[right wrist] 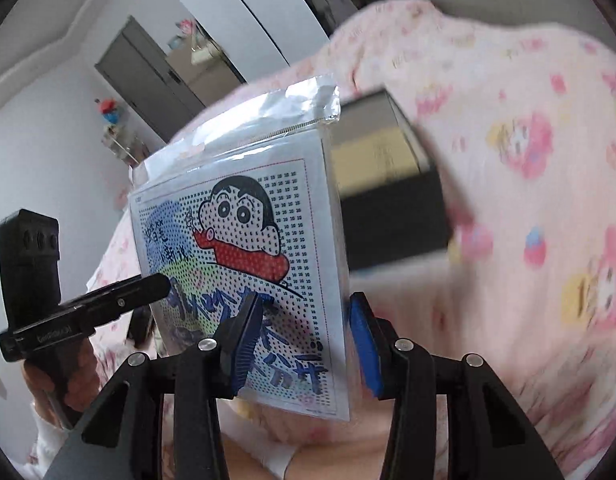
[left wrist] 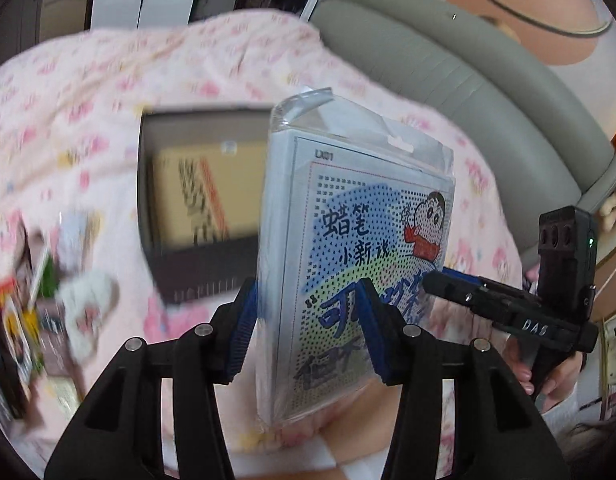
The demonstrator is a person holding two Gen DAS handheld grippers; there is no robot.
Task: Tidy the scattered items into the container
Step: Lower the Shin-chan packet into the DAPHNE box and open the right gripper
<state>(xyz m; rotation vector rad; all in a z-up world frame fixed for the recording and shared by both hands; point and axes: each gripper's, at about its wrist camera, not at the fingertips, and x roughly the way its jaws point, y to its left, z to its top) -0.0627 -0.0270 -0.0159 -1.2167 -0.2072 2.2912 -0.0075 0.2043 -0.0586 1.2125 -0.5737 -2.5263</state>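
Each hand-held gripper, left and right, has black plastic arms with silver screws and ribbed blue pads. The right one's bar carries white lettering.

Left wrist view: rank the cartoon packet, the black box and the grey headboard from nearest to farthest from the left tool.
1. Cartoon packet: between the left tool's fingers.
2. Black box: open, on the pink bedspread, beyond and left of the packet.
3. Grey headboard: farthest, upper right.
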